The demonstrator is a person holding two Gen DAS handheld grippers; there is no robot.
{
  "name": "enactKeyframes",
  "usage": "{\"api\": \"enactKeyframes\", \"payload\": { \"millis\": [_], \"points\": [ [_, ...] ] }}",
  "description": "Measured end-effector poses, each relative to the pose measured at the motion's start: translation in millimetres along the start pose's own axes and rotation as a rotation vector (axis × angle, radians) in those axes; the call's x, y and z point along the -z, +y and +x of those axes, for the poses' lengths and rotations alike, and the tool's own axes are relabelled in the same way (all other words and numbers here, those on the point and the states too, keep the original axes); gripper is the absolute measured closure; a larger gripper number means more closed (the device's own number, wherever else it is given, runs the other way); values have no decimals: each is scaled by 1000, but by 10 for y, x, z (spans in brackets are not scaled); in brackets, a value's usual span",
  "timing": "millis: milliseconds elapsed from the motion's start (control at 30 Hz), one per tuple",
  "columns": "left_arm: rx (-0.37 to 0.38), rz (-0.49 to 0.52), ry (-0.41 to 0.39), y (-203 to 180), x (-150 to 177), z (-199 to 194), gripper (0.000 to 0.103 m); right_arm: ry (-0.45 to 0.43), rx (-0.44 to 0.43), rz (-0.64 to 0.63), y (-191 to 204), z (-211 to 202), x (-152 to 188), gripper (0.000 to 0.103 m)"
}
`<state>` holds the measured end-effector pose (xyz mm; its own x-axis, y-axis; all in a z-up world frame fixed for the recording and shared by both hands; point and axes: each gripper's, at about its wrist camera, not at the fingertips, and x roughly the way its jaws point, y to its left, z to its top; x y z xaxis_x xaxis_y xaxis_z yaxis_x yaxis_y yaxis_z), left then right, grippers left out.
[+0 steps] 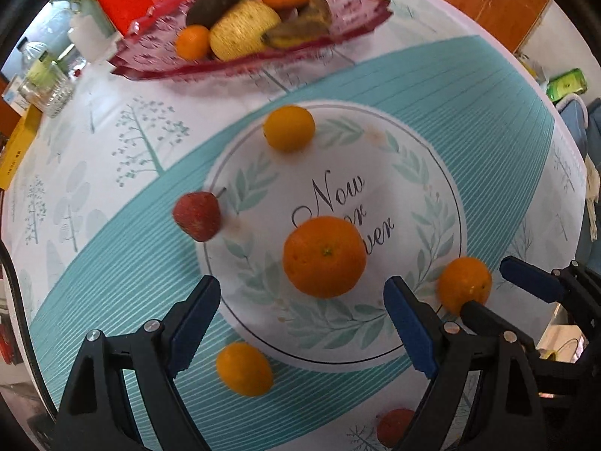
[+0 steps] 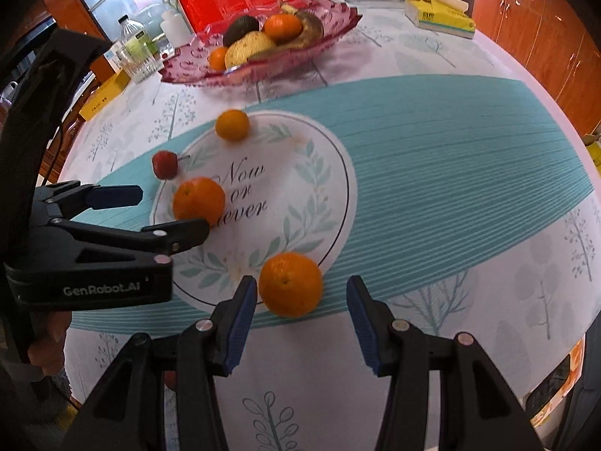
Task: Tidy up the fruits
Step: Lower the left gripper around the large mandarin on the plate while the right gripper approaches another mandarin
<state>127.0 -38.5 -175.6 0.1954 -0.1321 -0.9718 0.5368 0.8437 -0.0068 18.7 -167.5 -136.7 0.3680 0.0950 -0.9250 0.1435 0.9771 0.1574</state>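
Left tongs [image 1: 302,323]: I held them released, jaws wide, above a large orange [image 1: 324,256] on the printed circle.
Right tongs [image 2: 302,319]: released, a second orange [image 2: 291,283] just ahead between the pads, untouched.
Other fruit: strawberry [image 1: 197,215] and small orange [image 1: 289,127] loose on the tablecloth [image 1: 488,131].
Red dish [image 1: 349,15]: far side, holding fruit.
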Motion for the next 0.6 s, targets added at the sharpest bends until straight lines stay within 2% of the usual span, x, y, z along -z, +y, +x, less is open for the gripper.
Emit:
{"api": "enactKeyframes", "payload": {
  "millis": [333,600],
  "points": [
    [25,13,46,21,-10,256,15,17,21,-1,81,194,0,53],
    [3,21,40,-10,-50,303,14,18,33,-17,132,267,-5,54]
  ]
}}
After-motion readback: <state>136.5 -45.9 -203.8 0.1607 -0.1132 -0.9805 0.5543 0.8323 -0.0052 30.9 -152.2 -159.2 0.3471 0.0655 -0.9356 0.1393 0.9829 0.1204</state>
